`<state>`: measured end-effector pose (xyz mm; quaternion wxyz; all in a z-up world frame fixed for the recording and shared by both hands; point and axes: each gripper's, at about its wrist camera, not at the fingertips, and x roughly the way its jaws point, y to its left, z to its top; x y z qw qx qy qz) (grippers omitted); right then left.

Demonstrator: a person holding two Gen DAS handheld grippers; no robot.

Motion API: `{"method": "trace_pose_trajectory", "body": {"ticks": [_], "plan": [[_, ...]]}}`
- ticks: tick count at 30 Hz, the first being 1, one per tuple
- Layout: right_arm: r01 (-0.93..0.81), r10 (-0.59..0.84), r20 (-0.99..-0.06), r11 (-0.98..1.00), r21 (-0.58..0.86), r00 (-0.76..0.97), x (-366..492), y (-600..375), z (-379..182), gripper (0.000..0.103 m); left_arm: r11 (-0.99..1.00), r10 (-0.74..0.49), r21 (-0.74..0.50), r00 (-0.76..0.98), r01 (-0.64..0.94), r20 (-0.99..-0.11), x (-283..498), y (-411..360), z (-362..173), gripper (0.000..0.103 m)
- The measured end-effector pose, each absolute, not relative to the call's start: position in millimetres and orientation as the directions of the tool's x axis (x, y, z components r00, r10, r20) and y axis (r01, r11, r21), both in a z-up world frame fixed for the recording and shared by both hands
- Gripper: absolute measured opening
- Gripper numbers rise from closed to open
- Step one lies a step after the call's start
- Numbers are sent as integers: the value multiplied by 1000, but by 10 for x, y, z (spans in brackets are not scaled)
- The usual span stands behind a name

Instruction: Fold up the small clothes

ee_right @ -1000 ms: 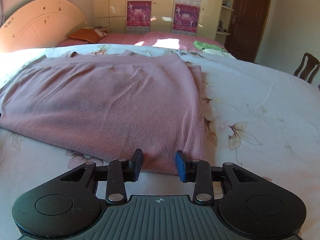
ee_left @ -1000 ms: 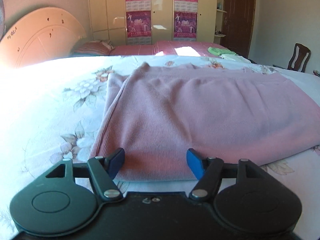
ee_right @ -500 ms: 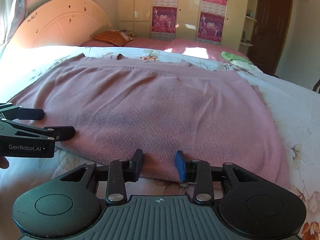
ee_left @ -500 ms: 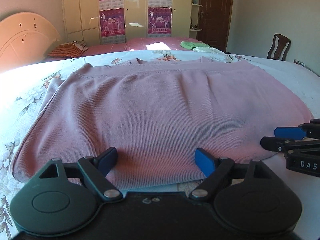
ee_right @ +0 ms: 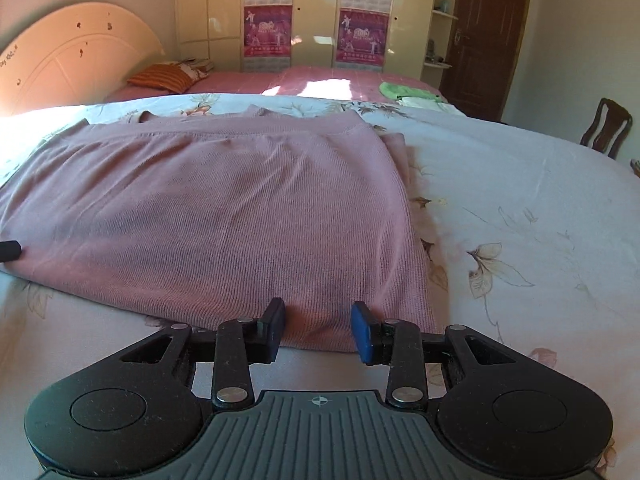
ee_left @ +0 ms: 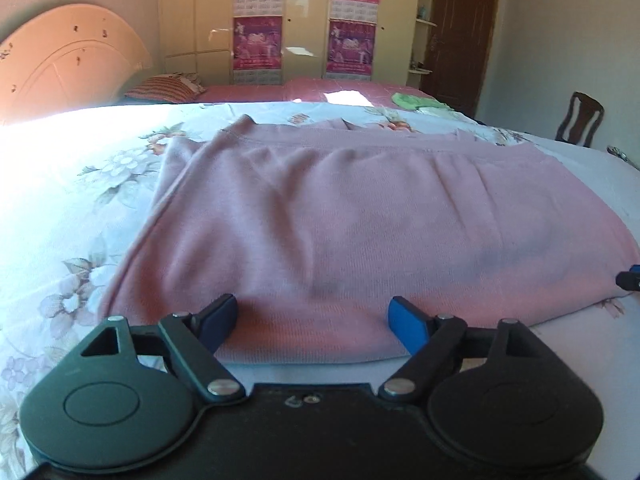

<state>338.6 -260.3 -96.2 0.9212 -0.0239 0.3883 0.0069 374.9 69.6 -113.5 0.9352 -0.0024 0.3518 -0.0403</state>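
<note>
Left wrist view: my left tool point(ee_left: 312, 320) gaping wide, just closing slightly, pink garment point(ee_left: 352, 224) hem between; right tool point(ee_right: 318, 330) part-open, gripping nothing, same hem

garment point(ee_left: 360, 220): pink; bedsheet point(ee_left: 72, 200): white, floral; pads point(ee_left: 406, 326): blue

The left gripper point(ee_left: 312, 322) tilts downward, and its jaws stand wide apart, having just been closing a little, with nothing pressed between the pads. The right gripper point(ee_right: 318, 332) tilts down likewise, its jaws parted more narrowly and gripping nothing. The two grippers sit side by side, apart.
</note>
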Motion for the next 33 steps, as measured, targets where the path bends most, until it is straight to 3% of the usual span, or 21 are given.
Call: {"method": "trace_pose_trajectory", "body": {"ticks": [4, 12, 14, 20, 33], "plan": [[-15, -22, -721, 999, -45, 692, 3336, -2680, -971, 35, 996, -82, -69, 752, 49, -654, 3707, 950, -1183, 79], [-20, -21, -690, 998, -52, 723, 3288, -2635, -824, 35, 999, -50, -20, 731, 50, -681, 3746, 939, -1124, 80], [6, -54, -738, 998, -67, 673, 3344, -2685, -956, 35, 998, -59, -35, 736, 48, -675, 3735, 973, -1150, 81], [34, -31, -704, 999, -11, 710, 3258, -2795, -862, 35, 1000, -23, -27, 740, 6, -672, 3728, 1019, -1111, 78], [26, -43, -730, 999, -34, 682, 3277, -2830, -953, 35, 999, -33, -26, 699, 21, -714, 3753, 1048, -1094, 81]]}}
